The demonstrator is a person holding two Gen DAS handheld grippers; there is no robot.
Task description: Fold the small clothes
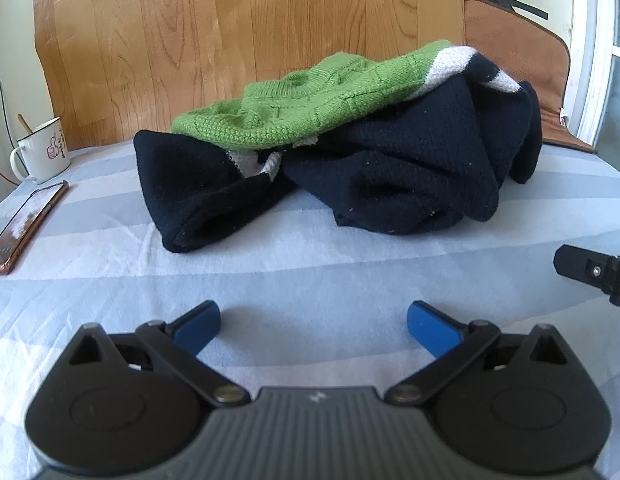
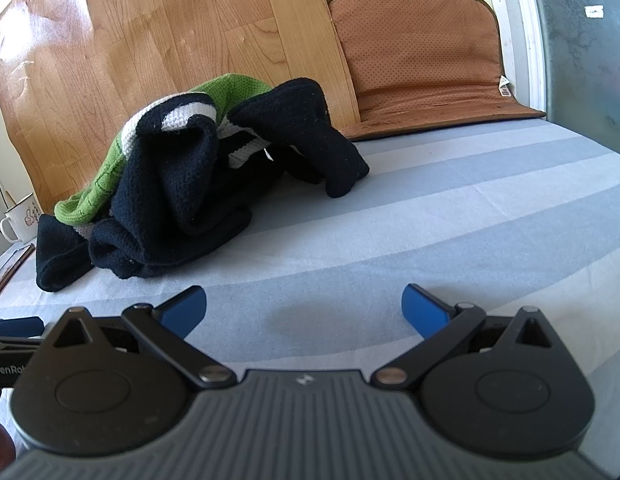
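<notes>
A small knitted sweater (image 1: 350, 152), dark navy with a green top part and white stripes, lies crumpled in a heap on the blue-and-white striped sheet (image 1: 269, 272). It also shows in the right wrist view (image 2: 181, 184), to the upper left. My left gripper (image 1: 314, 322) is open and empty, just in front of the heap above the sheet. My right gripper (image 2: 303, 306) is open and empty, to the right of the heap and short of it. A part of the right gripper (image 1: 594, 276) shows at the right edge of the left wrist view.
A white enamel mug (image 1: 39, 152) and a phone (image 1: 25, 224) lie at the left edge of the sheet. A wood-pattern board (image 1: 229, 40) leans behind the heap. A brown perforated mat (image 2: 422, 64) stands at the back right beside a glass door (image 2: 582, 40).
</notes>
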